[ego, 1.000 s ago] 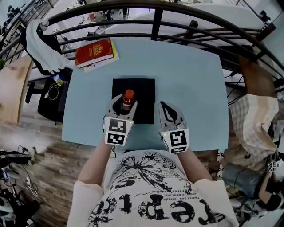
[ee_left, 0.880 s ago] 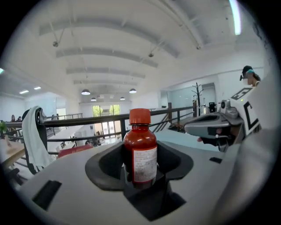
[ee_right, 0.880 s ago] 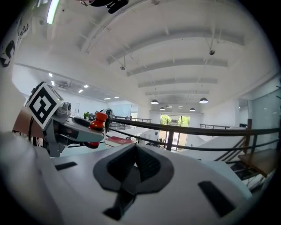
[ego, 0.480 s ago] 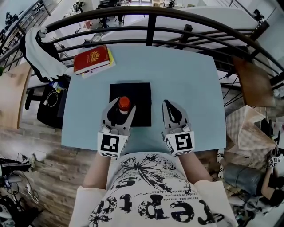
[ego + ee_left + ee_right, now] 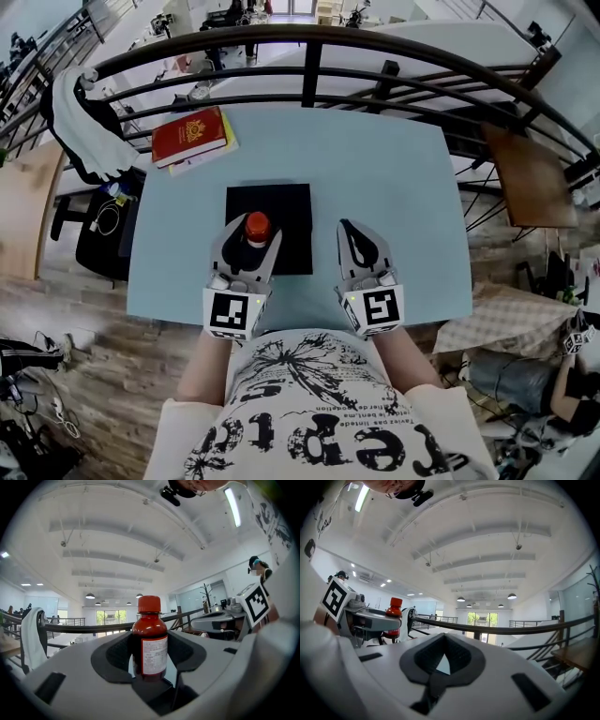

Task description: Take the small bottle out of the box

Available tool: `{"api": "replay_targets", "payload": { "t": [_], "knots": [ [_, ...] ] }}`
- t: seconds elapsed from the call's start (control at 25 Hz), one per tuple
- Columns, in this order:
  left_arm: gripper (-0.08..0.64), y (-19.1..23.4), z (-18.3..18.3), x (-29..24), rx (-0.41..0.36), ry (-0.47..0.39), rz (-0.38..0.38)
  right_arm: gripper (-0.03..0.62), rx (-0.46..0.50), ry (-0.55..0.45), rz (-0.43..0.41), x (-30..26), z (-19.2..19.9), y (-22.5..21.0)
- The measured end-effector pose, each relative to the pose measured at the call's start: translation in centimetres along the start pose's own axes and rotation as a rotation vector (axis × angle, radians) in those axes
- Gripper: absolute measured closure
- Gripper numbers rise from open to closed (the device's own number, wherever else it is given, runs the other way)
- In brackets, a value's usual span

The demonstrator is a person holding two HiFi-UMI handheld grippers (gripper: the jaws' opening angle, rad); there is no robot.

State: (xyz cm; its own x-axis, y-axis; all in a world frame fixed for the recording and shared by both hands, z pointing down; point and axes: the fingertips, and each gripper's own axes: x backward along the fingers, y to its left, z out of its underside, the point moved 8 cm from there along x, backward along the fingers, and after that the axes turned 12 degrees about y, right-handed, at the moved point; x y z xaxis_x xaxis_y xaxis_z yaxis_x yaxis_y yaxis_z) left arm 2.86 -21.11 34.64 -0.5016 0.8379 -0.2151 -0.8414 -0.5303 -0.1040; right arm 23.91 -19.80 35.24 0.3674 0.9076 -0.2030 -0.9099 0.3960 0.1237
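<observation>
The left gripper (image 5: 253, 240) is clenched on the small bottle (image 5: 150, 641). In the left gripper view its dark pads (image 5: 183, 649) press against the bottle's two sides. The bottle stands upright between them. It is dark red-brown glass with a white printed label and a red screw cap (image 5: 149, 603) that rises above the jaws.

In the head view the cap shows over the near left part of the black box (image 5: 286, 211). The box lies flat near the middle of the light blue table (image 5: 375, 159). That view does not show whether the bottle's base is clear of the box. The person's left forearm (image 5: 202, 361) runs back from the gripper's marker cube (image 5: 232, 313) toward the printed white shirt (image 5: 319, 412).

The right gripper (image 5: 444, 637) is shut with nothing in it. Its jaw tips meet, and only a small wedge of gap shows lower down between the pads. It sits just to the right of the box, side by side with the left gripper and apart from it. The right gripper view shows the left gripper and its bottle off to the left.

Farther out, a red book (image 5: 189, 136) lies on a pale yellow one at the far left corner of the table. A dark metal railing (image 5: 309, 70) curves round the table's far side. A white cloth (image 5: 80, 112) hangs over the railing at the left. The floor beside the table is wood plank (image 5: 103, 356), with cables lying on it at the lower left.
</observation>
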Motion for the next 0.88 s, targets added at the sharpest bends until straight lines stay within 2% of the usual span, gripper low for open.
{"api": "replay_targets", "payload": {
  "t": [0.52, 0.88],
  "knots": [
    [0.328, -0.51, -0.19, 0.13, 0.014, 0.012, 0.031, 0.581, 0.036, 0.006, -0.010, 0.67, -0.47, -0.18],
    [0.328, -0.08, -0.13, 0.08, 0.042, -0.002, 0.013, 0.581, 0.009, 0.009, -0.013, 0.49, -0.23, -0.55]
  ]
}}
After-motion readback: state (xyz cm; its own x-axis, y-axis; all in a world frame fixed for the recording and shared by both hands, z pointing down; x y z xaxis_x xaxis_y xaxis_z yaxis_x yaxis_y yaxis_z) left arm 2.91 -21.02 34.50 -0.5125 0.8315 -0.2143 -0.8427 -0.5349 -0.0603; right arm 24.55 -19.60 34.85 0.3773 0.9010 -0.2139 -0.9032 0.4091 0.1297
